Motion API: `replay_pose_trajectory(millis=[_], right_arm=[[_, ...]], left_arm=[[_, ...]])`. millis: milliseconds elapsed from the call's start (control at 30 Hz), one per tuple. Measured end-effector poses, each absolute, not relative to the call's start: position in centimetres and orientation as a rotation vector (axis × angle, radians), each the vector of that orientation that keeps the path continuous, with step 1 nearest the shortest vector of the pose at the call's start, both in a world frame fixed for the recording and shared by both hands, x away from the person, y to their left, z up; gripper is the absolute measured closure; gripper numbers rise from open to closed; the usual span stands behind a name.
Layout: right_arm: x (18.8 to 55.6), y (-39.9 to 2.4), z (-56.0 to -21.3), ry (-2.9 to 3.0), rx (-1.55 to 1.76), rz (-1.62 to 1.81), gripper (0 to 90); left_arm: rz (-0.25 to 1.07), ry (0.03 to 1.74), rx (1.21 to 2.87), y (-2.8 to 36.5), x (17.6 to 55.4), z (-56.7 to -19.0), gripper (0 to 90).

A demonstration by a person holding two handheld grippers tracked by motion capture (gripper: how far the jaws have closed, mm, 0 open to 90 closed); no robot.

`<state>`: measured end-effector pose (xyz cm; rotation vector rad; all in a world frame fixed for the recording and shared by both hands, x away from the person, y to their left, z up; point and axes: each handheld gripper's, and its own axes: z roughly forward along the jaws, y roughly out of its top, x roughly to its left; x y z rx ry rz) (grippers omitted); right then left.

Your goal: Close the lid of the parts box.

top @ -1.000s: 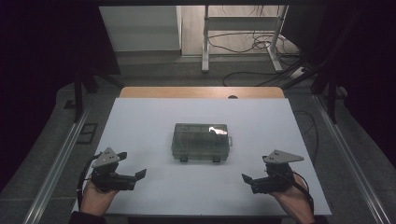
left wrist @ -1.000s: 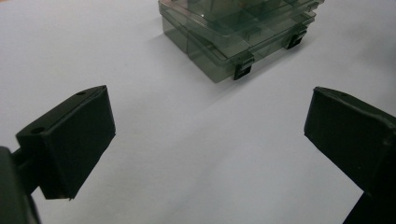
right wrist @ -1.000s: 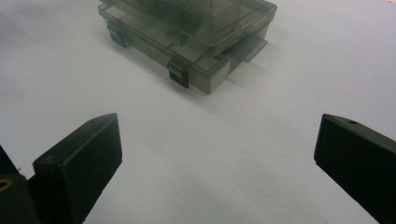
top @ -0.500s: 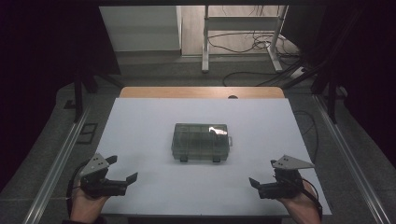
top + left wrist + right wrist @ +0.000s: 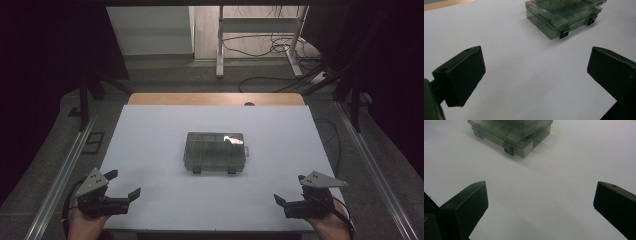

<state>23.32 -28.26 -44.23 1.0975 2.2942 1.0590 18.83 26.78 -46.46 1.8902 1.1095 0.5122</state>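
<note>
1. My landmark is the clear compartment box (image 5: 216, 152); it sits flat on the white table (image 5: 150, 140), around the middle of the top, lid down, with its two dark latches (image 5: 196, 170) on the side that faces me.
2. My left gripper (image 5: 122, 185) hangs over the table's near edge, well apart from the box, off its near-left corner.
3. In the left gripper view its two black jaws stand wide apart with nothing but bare table between them, so it has hold of nothing. The box (image 5: 564, 17) lies ahead and to the upper right of that view, one latch (image 5: 564, 32) turned toward the camera.
4. My right gripper (image 5: 281, 205) is at the near edge too, well apart from the box, off its near-right corner, tips aimed inward toward it.
5. In the right gripper view the jaws are likewise spread wide and empty, over plain white surface. The box (image 5: 516, 135) sits ahead, toward the upper left of that view, its near corner and a latch (image 5: 508, 148) facing the camera.
6. Neither gripper touches the box.
7. Beyond the box, a wooden strip (image 5: 215, 98) runs along the table's far edge.
</note>
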Motion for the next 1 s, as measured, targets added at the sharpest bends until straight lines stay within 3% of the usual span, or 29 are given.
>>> replay_pose_trajectory(millis=[1000], right_arm=[[20.3,-31.0,-44.2,2.235,1.179,1.023,0.0]], left_arm=[[0.558,1.149,1.877,28.3,16.6,-47.0,1.8]])
